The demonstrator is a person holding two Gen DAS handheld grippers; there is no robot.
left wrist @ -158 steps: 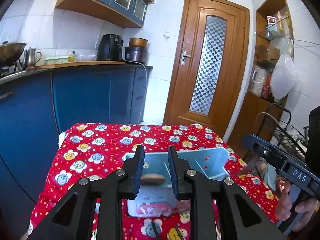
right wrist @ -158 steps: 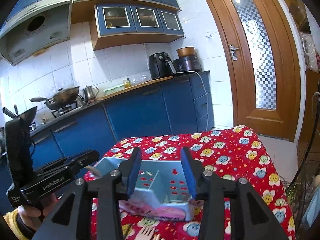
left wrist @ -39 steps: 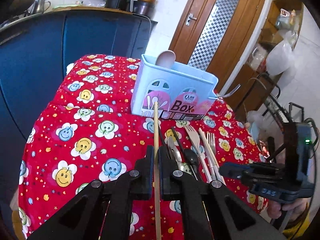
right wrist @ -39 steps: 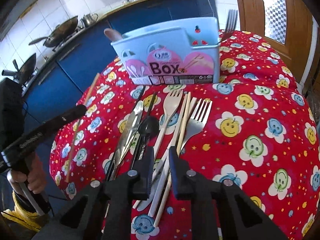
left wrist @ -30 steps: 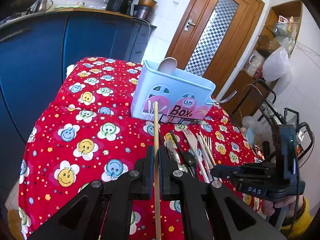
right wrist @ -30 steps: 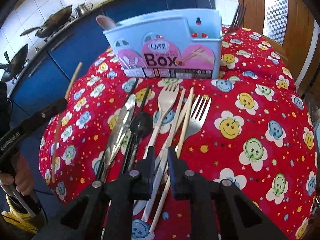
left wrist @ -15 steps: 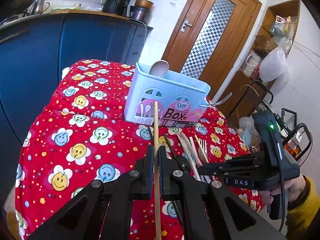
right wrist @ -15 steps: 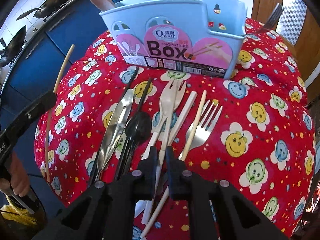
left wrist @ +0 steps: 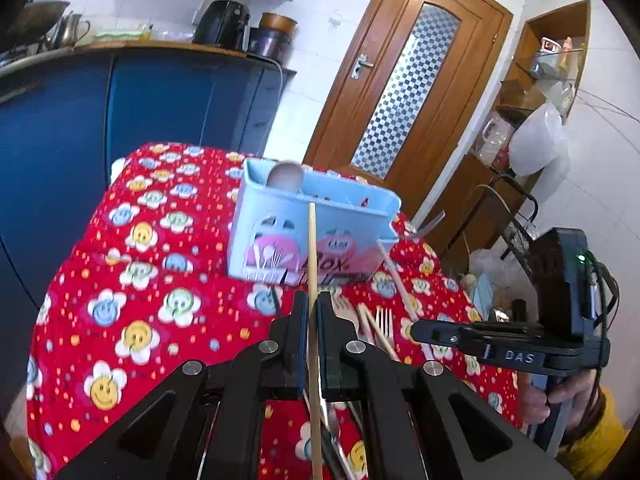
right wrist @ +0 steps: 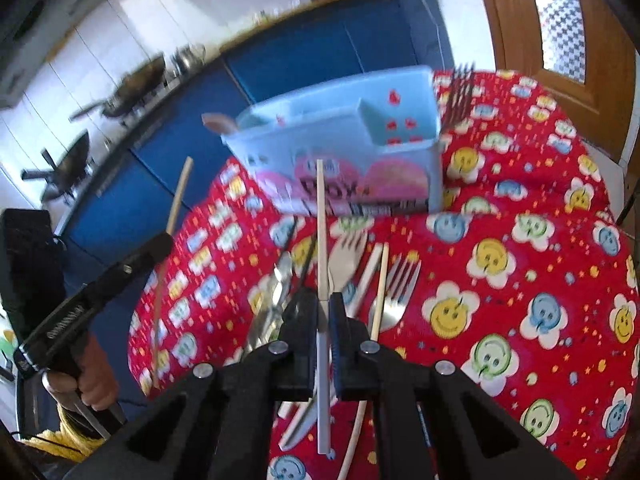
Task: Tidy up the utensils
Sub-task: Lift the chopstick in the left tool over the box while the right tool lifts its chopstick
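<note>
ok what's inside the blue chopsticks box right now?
Light-blue plastic chopsticks box: pale spoon bowl pokes out at one end, metal fork at the other. The walls hide anything lower.

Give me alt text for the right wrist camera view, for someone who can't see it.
The right claw is shut on a pale chopstick, lifted and pointing toward a light blue utensil box on a red smiley-flower tablecloth. Forks and other utensils lie below; at left, the left claw grips another chopstick.

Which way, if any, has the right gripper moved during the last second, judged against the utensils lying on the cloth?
Yes. The right gripper has risen off the cloth, lifting a pale chopstick away from the utensil row.
</note>
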